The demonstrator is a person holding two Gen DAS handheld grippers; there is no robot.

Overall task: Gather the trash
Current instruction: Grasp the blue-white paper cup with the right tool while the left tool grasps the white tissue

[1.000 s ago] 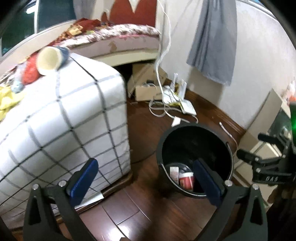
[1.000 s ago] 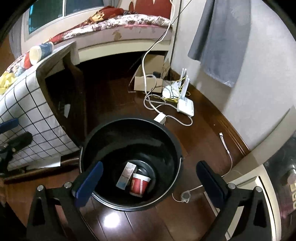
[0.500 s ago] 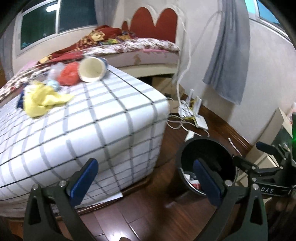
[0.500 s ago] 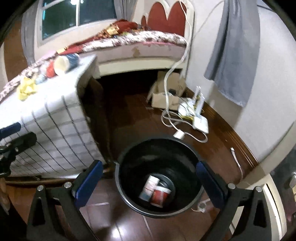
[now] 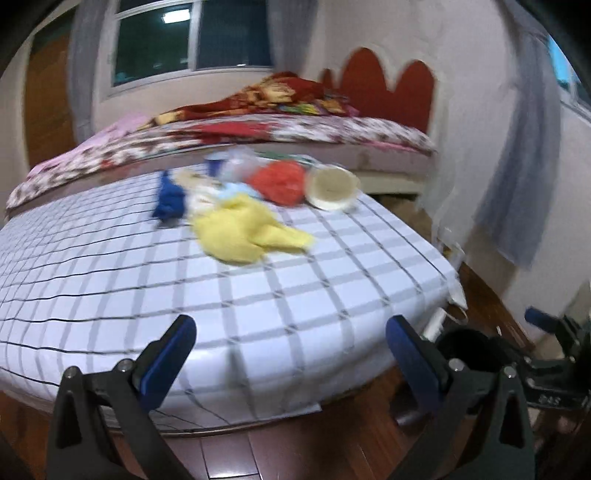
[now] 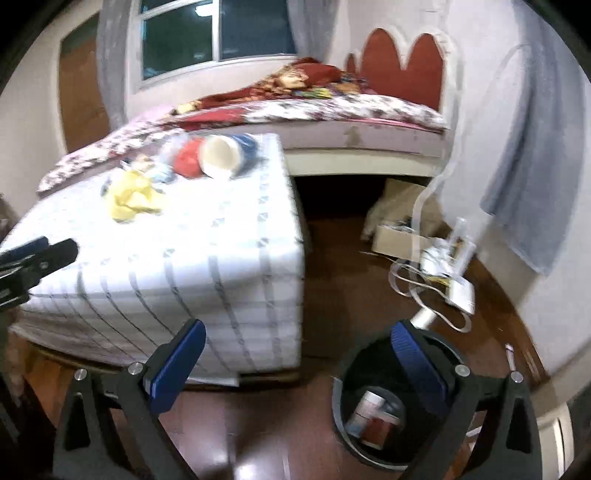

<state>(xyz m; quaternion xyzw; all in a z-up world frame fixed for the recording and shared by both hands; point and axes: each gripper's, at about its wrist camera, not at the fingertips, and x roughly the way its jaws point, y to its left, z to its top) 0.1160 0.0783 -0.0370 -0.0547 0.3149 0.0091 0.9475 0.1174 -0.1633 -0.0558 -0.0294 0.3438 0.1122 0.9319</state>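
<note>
I am in a home bedroom: a bed with floral sheets, red headboard, curtained window, wooden floor.

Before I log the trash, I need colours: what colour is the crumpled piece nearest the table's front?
Yellow: the crumpled piece shows best in the left wrist view.

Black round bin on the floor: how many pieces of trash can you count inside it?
2: inside the black round bin, a white-and-red carton leans beside a red cup. The right gripper's finger hides part, so more may exist.
</note>
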